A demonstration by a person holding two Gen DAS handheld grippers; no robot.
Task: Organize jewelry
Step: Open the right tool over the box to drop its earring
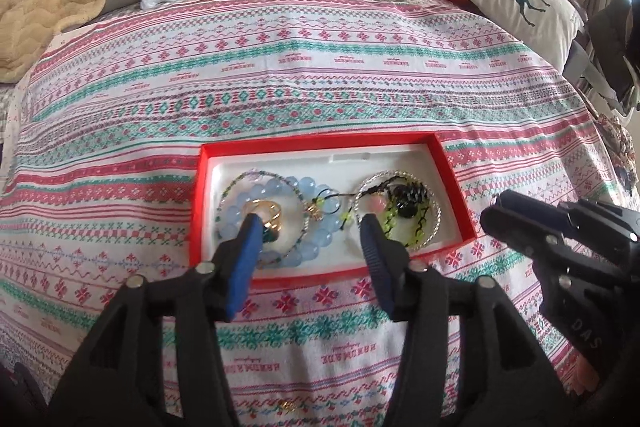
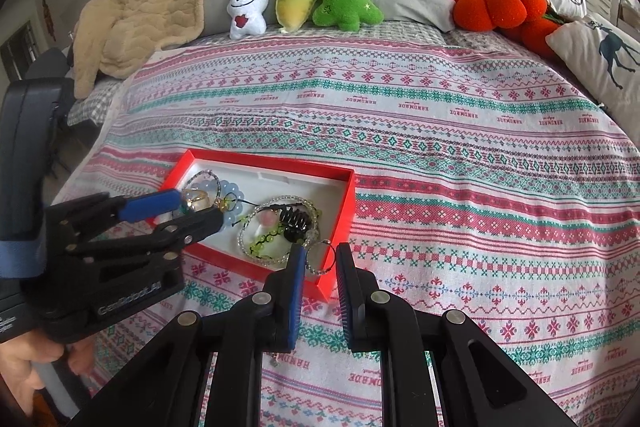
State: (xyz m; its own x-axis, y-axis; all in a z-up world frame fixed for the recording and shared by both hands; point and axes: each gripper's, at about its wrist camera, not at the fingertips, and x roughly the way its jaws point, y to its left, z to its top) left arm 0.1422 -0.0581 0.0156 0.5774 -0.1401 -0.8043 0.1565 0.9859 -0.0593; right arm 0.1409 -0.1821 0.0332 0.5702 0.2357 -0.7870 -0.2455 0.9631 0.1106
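Two tools work over the red box [image 1: 454, 183] on the bed's patterned cover [image 2: 460, 163]: the left tool [image 1: 310, 223] hangs with its jaws standing wide and empty over the gold ring [image 1: 268, 217] and the blue bead bracelet [image 1: 276, 187]. The right tool [image 2: 318, 259], jaws narrow, appears to pinch a thin beaded loop [image 2: 320, 261] at the box's near corner. That loop may be snagged on the piled strands, so lifting it could drag the silver bangle [image 1: 400, 207] and the green bead string [image 1: 416, 227] out, or tip the light box.
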